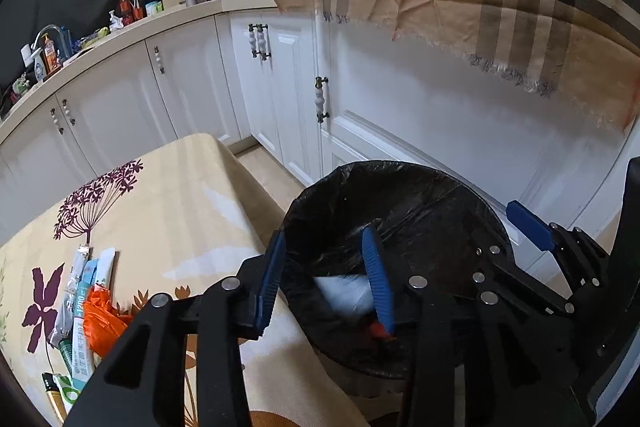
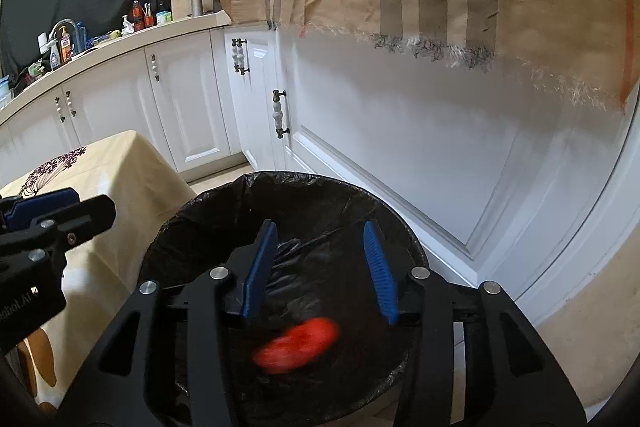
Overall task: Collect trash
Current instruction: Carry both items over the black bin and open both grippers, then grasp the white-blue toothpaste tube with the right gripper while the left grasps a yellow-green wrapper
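White cabinets behind, both hand-held grippers over the bin (image 2: 280,211).

Left hand-held gripper (image 1: 326,281) released, jaws apart, a white wrapper (image 1: 344,293) blurred below it inside the bin. Right hand-held gripper (image 2: 320,267) released too, a red scrap (image 2: 298,345) blurred below. More trash (image 1: 86,311) lies on the bench (image 1: 168,211).

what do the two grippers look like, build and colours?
Both match: the left gripper and right gripper have matte black linkage arms with cut-out windows and round silver pivot pins. Each finger carries a long blue pad with a ribbed face. White lettering shows on the left gripper's black body, cut off at the picture's edge. No cables or sleeves in view.
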